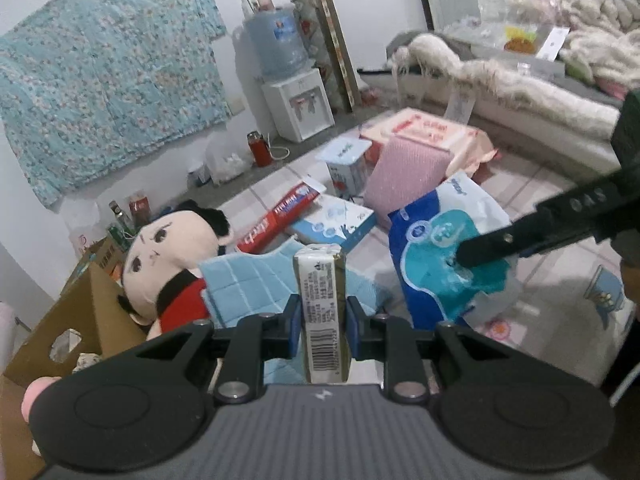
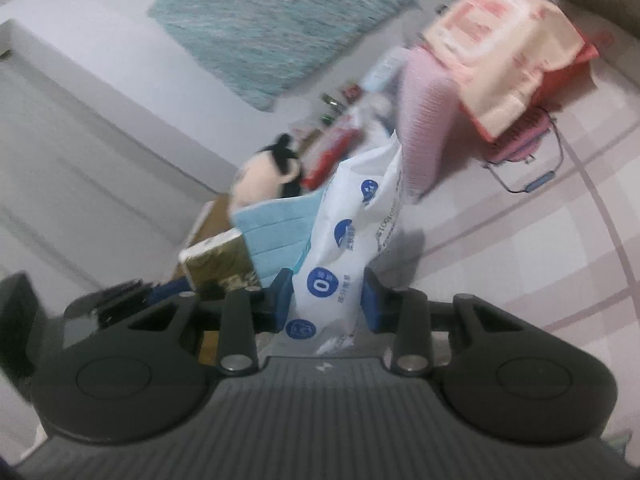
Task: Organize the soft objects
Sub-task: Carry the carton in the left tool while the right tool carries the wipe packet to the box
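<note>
- A pale checked tile floor point(image 1: 532, 196) is seen, with a flowered blue cloth point(image 1: 100, 92) hung on the white wall at far left.
- A slim tissue pack point(image 1: 322, 312) with a glossy wrapper is clamped upright by the left gripper point(image 1: 323, 330).
- A crinkly blue-and-white packet point(image 2: 340, 264) is pinched by the right gripper point(image 2: 328, 304).
- A plush doll point(image 1: 168, 256) lies in a cardboard box point(image 1: 84, 312) at near left.

The doll point(image 1: 168, 256) lies in the cardboard box point(image 1: 80, 304), the folded cloth point(image 1: 256, 280) just right of it.
</note>
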A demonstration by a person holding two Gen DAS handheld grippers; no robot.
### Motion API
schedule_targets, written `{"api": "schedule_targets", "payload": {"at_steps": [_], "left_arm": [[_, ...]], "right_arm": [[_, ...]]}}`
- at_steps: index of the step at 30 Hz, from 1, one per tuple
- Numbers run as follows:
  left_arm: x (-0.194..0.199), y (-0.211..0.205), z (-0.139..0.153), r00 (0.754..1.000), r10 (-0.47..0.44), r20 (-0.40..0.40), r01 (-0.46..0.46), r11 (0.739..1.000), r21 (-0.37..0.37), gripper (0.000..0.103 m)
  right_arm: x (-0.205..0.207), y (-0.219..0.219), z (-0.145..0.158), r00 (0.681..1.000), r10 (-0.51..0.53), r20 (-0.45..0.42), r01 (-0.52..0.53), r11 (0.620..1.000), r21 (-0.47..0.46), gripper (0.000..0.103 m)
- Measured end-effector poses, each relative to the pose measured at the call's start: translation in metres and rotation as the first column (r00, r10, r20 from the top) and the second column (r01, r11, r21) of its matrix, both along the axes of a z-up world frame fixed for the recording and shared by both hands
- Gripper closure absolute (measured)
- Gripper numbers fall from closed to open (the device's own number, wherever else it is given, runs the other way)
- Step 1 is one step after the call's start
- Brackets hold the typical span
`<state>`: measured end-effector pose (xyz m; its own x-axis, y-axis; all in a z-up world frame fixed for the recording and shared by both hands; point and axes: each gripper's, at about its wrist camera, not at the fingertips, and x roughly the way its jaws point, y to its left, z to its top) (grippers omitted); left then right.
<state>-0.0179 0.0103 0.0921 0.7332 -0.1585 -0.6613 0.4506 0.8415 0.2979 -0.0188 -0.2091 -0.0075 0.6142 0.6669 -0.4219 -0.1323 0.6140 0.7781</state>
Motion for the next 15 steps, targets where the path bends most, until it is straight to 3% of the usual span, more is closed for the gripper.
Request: {"api": "schedule_targets", "payload": {"at_steps": [7, 15], "left_arm": [[-0.018, 0.024, 0.030, 0.999, 0.039, 0.029, -0.037, 0.998, -0.055, 0.079], [-0.047, 0.080, 0.074, 0.982, 0.177, 0.069, -0.163, 0.971, -0.176, 0.079]], "right_arm": [[-0.032, -0.004, 0.019, 1.000, 0.001, 0.026, -0.003, 0.998, 0.061, 0.069], [-0.041, 0.021, 0.067, 0.992, 0.075, 0.106, -0.086, 0.990, 0.111, 0.069]]}}
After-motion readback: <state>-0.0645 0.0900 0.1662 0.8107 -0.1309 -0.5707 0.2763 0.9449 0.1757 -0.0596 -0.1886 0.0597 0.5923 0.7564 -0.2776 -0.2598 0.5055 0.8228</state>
